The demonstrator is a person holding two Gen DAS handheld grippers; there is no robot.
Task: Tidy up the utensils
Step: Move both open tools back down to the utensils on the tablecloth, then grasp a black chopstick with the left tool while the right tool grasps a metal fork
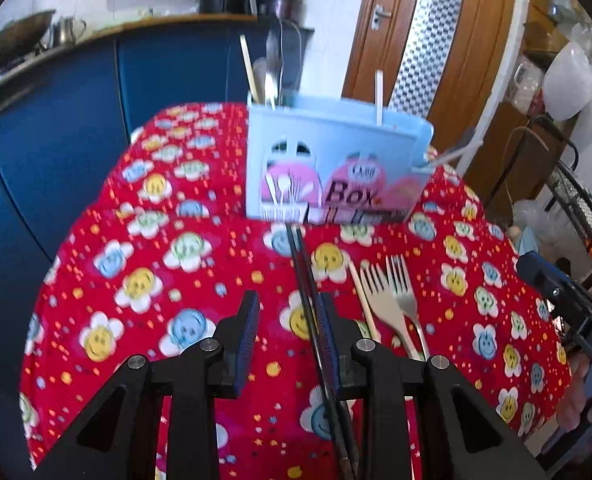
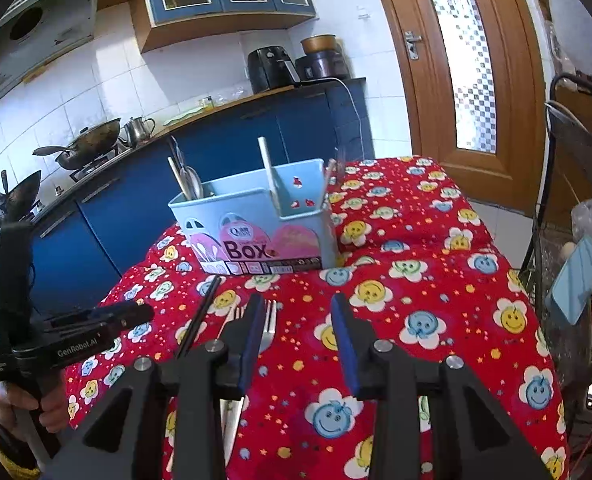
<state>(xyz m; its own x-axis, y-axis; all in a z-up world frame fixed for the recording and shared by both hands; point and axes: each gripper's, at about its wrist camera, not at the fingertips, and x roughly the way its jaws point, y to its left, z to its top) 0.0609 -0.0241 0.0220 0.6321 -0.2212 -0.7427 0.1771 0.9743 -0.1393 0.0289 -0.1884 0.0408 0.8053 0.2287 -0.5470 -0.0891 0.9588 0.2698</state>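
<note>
Blue utensil box point(image 2: 256, 236) upright; forks point(image 1: 399, 300), perhaps chopsticks point(image 1: 307, 292), before it

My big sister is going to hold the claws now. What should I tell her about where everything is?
Left claw: open, holding nothing; the black chopsticks lie along its right finger.
Right claw: open, empty, hovering over the red cloth.
Blue box: at the far end of the cloth, already holding a few utensils.
Still loose on the cloth: black chopsticks, a pale fork, a metal fork and a pale stick.
Left to do: put those in the box.
</note>
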